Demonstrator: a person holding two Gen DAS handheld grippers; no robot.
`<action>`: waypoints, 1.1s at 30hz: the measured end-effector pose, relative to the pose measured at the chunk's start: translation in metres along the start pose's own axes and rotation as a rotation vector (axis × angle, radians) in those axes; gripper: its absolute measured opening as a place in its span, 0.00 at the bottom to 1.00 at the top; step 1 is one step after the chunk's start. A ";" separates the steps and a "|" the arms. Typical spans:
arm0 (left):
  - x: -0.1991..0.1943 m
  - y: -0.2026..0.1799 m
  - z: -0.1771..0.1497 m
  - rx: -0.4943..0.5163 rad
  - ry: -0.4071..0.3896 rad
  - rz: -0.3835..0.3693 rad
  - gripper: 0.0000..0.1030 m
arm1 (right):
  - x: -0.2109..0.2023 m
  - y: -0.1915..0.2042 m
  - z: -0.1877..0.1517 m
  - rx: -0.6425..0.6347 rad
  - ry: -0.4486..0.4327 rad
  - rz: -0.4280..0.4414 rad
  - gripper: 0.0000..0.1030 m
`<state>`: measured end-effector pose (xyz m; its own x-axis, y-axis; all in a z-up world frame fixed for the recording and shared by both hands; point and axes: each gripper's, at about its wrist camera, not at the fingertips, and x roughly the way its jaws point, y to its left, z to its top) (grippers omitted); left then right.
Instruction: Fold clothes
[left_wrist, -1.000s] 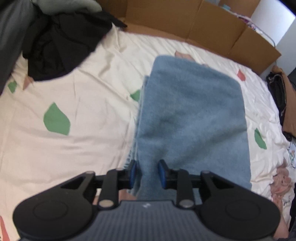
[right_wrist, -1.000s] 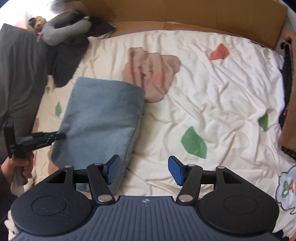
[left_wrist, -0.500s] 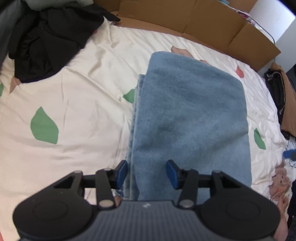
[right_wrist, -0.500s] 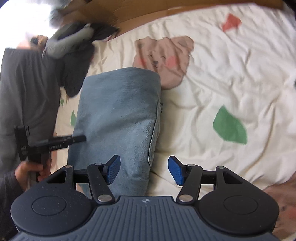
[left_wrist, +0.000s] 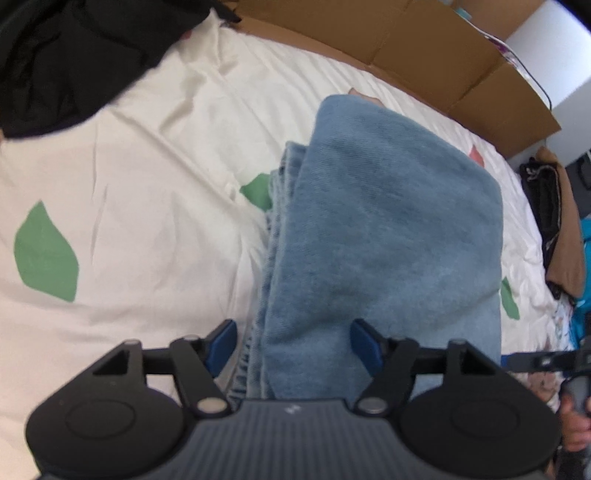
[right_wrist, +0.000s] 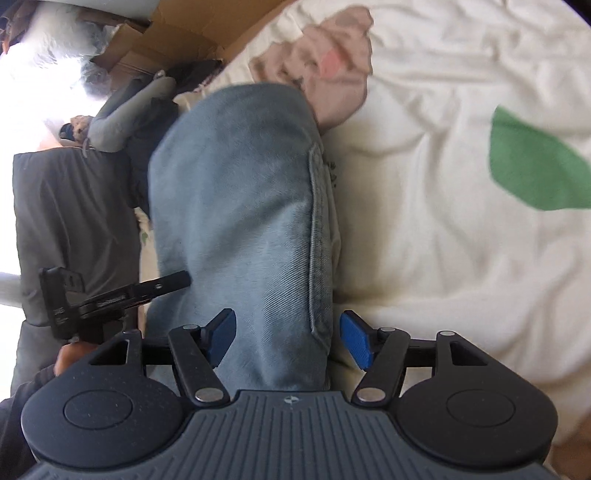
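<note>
Folded blue denim jeans (left_wrist: 388, 236) lie at frame centre on the cream leaf-print bed sheet (left_wrist: 129, 177). Left gripper (left_wrist: 293, 341) and right gripper (right_wrist: 284, 338): jaws spread apart, straddling the jeans' near edge.

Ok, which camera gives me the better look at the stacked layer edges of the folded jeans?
Left wrist. The folded jeans show several stacked edges along their left side, running up from the open left gripper. The right wrist view shows one stitched hem on the jeans' right side, between the open right gripper's pads.

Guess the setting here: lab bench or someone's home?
Likely a home bedroom: folded jeans lie on a printed bedsheet, with piled dark clothes and cardboard boxes along the edge.
</note>
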<state>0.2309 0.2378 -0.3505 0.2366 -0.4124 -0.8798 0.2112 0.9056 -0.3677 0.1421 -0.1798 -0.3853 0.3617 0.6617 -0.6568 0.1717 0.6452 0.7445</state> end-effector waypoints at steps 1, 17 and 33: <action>0.001 0.004 0.000 -0.025 0.006 -0.021 0.71 | 0.006 -0.002 0.000 0.003 0.000 0.002 0.67; 0.013 0.013 0.001 -0.035 0.061 -0.170 0.70 | 0.039 -0.007 0.025 0.032 0.017 0.158 0.27; 0.026 -0.027 -0.003 -0.071 0.028 -0.188 0.71 | 0.012 0.012 0.045 0.001 0.115 0.100 0.18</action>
<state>0.2284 0.2033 -0.3642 0.1726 -0.5731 -0.8011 0.1820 0.8179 -0.5459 0.1900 -0.1816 -0.3792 0.2695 0.7620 -0.5888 0.1407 0.5737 0.8069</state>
